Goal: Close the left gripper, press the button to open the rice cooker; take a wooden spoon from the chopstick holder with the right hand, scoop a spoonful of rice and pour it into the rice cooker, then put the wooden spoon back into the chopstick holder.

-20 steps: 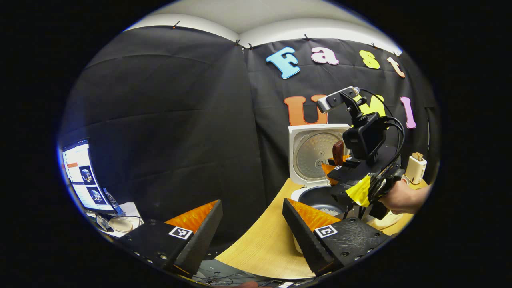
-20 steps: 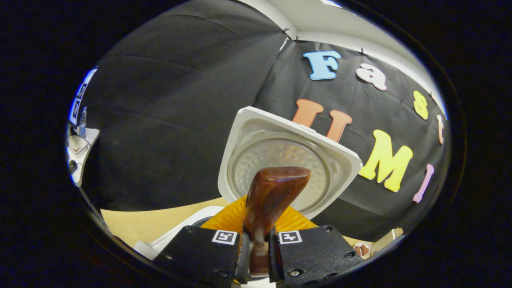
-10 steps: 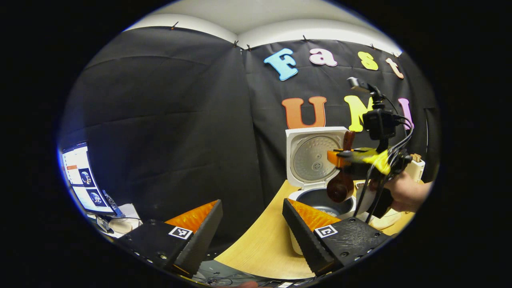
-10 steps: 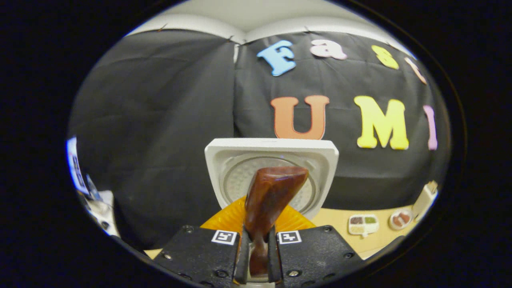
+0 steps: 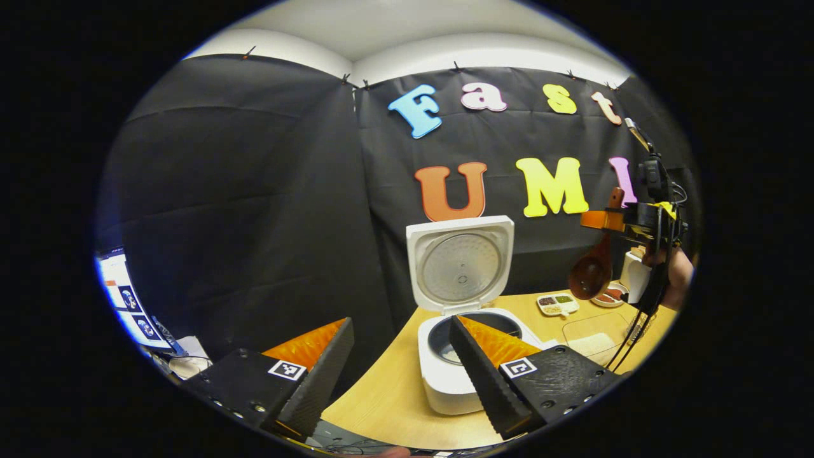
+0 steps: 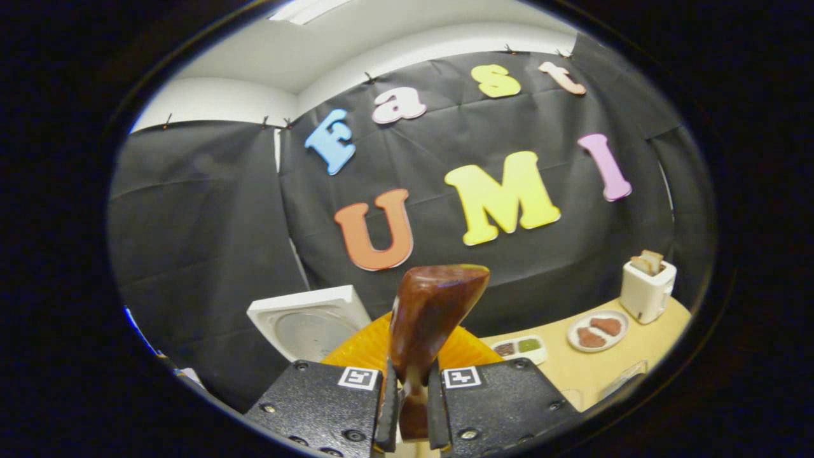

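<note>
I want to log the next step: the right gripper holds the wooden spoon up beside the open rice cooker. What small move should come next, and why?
Probably carry the wooden spoon on toward the chopstick holder, which I cannot make out. The right gripper grips its handle, the bowl hangs off to the side of the open rice cooker, and grains already lie in the pot.

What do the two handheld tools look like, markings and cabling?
Left tool: two black textured blocks, each with a square black-and-white tag, and wedge fingers with toothed inner faces. Right tool: the same black tagged blocks with screw heads. In the left gripper view it carries a black camera module on a mast, yellow tape, and black cables looping down past the hand.
</note>
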Tool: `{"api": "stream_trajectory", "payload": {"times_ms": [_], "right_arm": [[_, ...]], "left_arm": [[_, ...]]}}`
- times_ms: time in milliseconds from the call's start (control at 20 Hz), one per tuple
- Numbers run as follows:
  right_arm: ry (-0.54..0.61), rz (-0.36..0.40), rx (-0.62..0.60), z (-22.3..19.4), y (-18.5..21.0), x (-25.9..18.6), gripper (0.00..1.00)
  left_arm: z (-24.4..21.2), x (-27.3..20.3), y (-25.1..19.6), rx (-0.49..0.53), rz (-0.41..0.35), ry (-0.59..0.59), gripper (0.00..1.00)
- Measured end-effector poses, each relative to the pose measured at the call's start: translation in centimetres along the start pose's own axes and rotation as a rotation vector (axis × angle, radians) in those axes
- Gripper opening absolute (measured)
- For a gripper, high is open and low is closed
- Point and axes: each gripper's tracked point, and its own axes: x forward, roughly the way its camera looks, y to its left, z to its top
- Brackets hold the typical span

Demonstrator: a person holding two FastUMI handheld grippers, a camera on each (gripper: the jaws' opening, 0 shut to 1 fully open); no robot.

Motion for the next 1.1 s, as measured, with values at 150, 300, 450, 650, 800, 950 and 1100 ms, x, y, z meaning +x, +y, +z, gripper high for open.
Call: {"api": "stream_trajectory", "payload": {"times_ms": [150, 300, 450, 650, 800, 950, 1100], "right_arm": [[-0.014, -0.124, -0.007, 0.8, -9.5, -2.9, 0.24], [-0.026, -0.225, -0.025, 1.3, -17.4, -5.2, 0.22], [-0.024, -0.295, -0.035, 1.5, -23.8, -6.5, 0.24], [0.007, -0.348, -0.009, -1.5, -29.8, -7.2, 0.24], [0.047, -0.364, 0.004, -4.7, -32.2, -6.7, 0.24], [0.074, -0.368, 0.013, -7.8, -33.3, -6.2, 0.24], [0.096, -0.382, 0.052, -10.4, -34.1, -6.2, 0.24]], "left_arm": [[0.7, -0.4, -3.3, 0.014, -0.039, -0.009, 0.95], [1.2, -0.4, -6.0, 0.01, -0.071, -0.006, 0.95], [1.6, -0.2, -7.9, -0.014, -0.091, 0.002, 0.9], [2.0, 0.3, -9.9, -0.003, -0.091, 0.011, 0.95], [1.8, 0.5, -11.1, 0.019, -0.09, 0.021, 0.95], [1.9, 0.9, -12.0, 0.04, -0.095, 0.025, 0.95], [2.0, 1.0, -12.8, 0.053, -0.105, 0.03, 0.95]]}}
